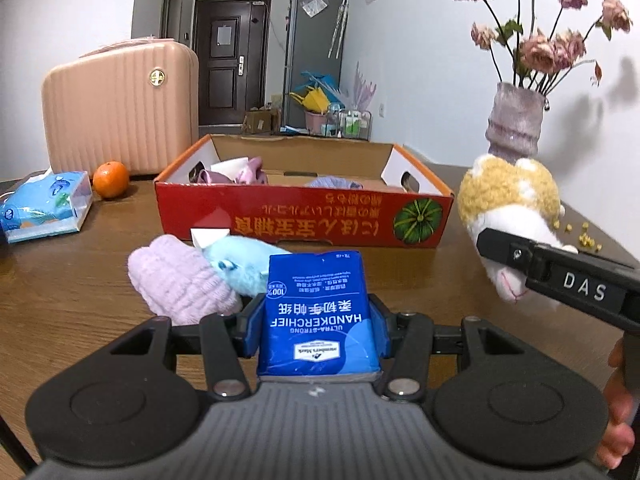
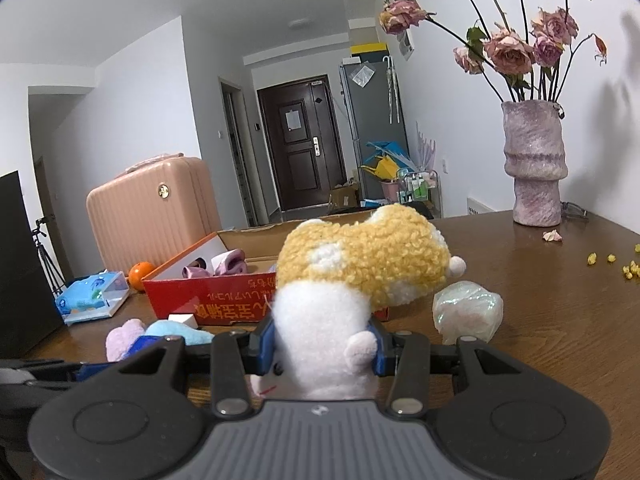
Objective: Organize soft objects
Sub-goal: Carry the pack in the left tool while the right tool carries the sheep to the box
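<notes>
While the left tongs [image 1: 318, 322] clench a blue handkerchief pack [image 1: 318, 312], the right tongs [image 2: 322, 344] grip a yellow-and-white plush toy [image 2: 352, 280]; just beyond the left tongs lie a lilac knit [image 1: 180, 284] and a pale-blue plush [image 1: 240, 264] on the bench [image 1: 80, 280]; farther ahead stands the red cardboard box [image 1: 304, 216].

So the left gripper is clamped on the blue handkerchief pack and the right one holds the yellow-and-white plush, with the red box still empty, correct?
Not quite: the red box is not empty. The left wrist view shows purple and pink soft items already inside it. The rest holds: the left gripper grips the blue handkerchief pack, and the right gripper holds the plush.
</notes>
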Tool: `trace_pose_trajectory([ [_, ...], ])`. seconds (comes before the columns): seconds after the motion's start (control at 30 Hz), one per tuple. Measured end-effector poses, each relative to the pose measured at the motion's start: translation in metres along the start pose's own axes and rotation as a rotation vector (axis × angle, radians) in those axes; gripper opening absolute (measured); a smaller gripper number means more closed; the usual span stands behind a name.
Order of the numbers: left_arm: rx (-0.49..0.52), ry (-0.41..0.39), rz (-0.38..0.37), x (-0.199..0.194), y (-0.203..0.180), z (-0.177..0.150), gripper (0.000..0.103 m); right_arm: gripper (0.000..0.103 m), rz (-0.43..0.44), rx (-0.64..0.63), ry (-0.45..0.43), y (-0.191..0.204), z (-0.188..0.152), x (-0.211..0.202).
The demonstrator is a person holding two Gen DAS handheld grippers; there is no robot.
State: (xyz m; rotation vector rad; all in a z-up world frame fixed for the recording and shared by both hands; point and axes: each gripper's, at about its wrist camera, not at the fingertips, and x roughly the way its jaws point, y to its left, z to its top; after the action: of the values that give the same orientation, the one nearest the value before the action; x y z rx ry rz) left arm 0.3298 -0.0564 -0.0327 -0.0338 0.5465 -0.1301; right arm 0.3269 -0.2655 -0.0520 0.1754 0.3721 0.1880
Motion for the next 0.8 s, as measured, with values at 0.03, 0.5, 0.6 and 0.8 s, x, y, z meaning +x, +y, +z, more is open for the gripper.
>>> trace_pose_trajectory([
  [0.03,-0.006,-0.003,-0.004,-0.001,0.002,0.001,0.052,0.043,-0.001,-0.001,-0.003,0.001,0.0,0.0],
  [0.5,-0.034,-0.094,0.003,-0.021,0.023,0.028,0.052,0.043,0.008,-0.029,-0.04,0.022,0.015,0.001],
  [0.6,-0.045,-0.116,0.01,-0.024,0.029,0.037,0.052,0.043,0.012,-0.034,-0.053,0.028,0.021,0.002],
  [0.8,-0.06,-0.152,0.018,-0.026,0.038,0.051,0.052,0.043,0.016,-0.04,-0.071,0.036,0.03,0.008],
])
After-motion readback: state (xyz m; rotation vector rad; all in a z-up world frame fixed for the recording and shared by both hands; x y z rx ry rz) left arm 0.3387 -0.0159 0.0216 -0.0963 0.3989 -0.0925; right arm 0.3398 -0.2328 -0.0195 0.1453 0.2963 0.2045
